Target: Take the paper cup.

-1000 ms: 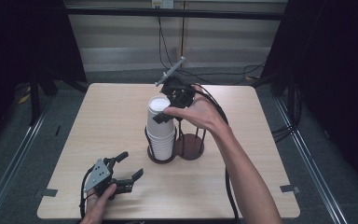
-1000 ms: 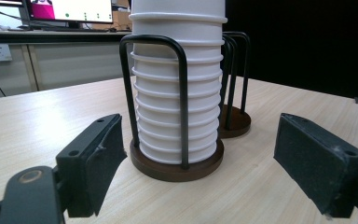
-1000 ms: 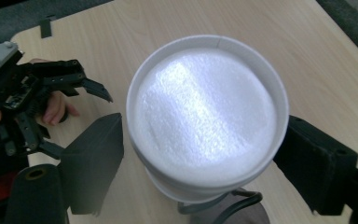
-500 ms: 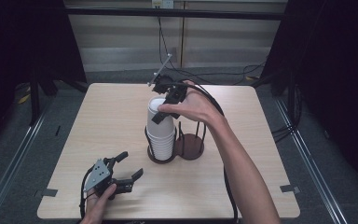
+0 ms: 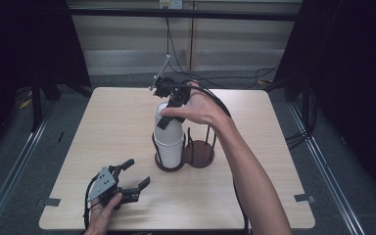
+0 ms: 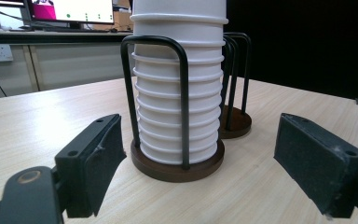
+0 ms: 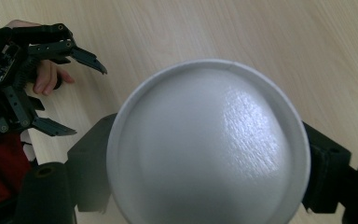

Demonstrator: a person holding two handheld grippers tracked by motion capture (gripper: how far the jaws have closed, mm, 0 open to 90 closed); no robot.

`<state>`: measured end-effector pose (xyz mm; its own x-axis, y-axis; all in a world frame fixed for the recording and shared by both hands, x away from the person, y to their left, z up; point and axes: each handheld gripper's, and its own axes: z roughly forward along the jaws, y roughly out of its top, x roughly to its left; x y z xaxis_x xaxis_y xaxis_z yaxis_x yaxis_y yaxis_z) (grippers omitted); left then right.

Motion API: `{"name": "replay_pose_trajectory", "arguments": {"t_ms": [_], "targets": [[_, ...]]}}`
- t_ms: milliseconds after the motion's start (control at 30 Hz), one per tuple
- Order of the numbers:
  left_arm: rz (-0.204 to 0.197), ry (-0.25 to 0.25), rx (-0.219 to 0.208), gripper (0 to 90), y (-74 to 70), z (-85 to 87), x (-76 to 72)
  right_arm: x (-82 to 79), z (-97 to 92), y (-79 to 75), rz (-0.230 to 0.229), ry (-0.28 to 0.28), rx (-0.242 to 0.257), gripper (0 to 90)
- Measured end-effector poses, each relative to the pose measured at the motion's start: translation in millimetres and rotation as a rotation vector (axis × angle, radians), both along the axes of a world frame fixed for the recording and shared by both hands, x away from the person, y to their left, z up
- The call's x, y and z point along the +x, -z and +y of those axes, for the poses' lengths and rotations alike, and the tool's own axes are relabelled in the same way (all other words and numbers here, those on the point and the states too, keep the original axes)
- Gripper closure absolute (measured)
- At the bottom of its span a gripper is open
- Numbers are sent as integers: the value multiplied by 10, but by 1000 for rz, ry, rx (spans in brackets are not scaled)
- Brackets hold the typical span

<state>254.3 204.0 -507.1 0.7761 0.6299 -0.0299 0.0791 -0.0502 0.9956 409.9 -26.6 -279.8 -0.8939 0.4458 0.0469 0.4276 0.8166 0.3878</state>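
Note:
A tall stack of white paper cups (image 5: 170, 142) stands in a black wire holder with a brown base (image 6: 177, 168) at the table's middle. My right gripper (image 5: 168, 114) comes down from above with its jaws on either side of the top cup (image 7: 209, 140). The cup's rim hides the pads, so I cannot see whether they press on it. My left gripper (image 5: 136, 173) rests on the table at the near left. It is open and empty, its jaws pointing at the stack (image 6: 179, 93) a short way off.
A second wire holder (image 5: 201, 152) stands empty right beside the stack, on its right. The person's right forearm (image 5: 247, 171) crosses the near right of the wooden table (image 5: 112, 117). Cables trail off the far edge.
The right gripper has moved left from behind the stack to sit over its top, jaws around the top cup. The left gripper has stayed put.

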Motion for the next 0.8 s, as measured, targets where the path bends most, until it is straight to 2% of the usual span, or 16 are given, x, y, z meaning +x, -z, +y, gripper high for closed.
{"name": "replay_pose_trajectory", "arguments": {"t_ms": [67,200,233,300,400,633,800], "targets": [[-2,2,2,155,0,1,0,2,11,8,15,1,-28,213],[-2,1,3,155,0,3,-1,32,-9,1,36,11,-16,220],[2,0,-7,155,1,-5,-4,34,-6,-2,38,11,-18,221],[-3,5,8,156,-1,5,-1,34,0,-2,36,9,-21,221],[1,1,-6,156,1,-4,-3,43,6,-16,43,13,-29,224],[-1,3,3,156,-1,4,-1,40,6,-53,45,25,-23,228],[8,5,-12,156,3,-8,-7,33,-9,-95,39,29,-10,230]]}}
